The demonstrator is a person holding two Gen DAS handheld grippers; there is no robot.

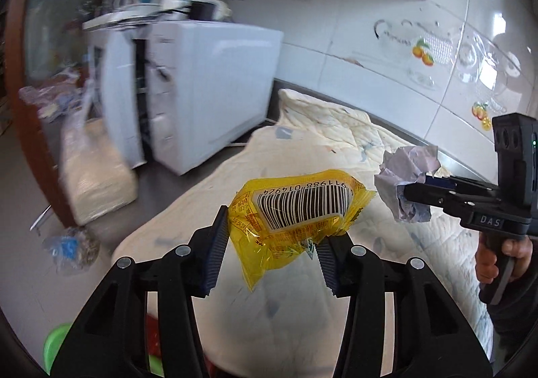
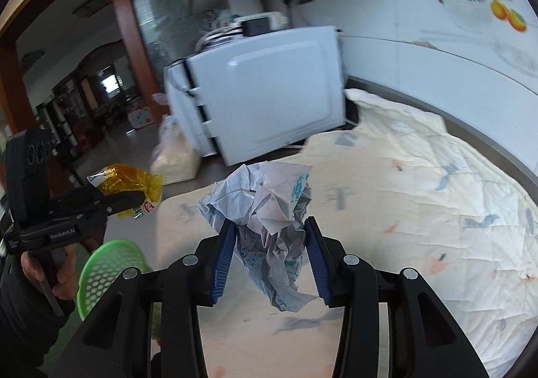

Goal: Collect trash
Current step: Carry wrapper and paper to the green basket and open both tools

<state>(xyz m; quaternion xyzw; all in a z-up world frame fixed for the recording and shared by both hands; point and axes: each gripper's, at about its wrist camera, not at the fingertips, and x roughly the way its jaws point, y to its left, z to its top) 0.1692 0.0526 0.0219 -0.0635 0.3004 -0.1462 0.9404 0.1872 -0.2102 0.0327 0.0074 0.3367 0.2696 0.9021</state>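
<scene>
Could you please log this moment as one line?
left gripper: holds yellow wrapper | right gripper: holds crumpled paper | green basket: below-left

Cream quilt (image 2: pixel 420 183), white cabinet (image 2: pixel 269 89)

The left gripper (image 1: pixel 269 240) is held level, its blue-padded jaws closed on a yellow wrapper (image 1: pixel 296 210). The right gripper (image 2: pixel 269 243) is raised beside it, jaws pinched on a crumpled paper wad (image 2: pixel 269 210). Each pistol handle is gripped by a hand (image 2: pixel 43 274)
</scene>
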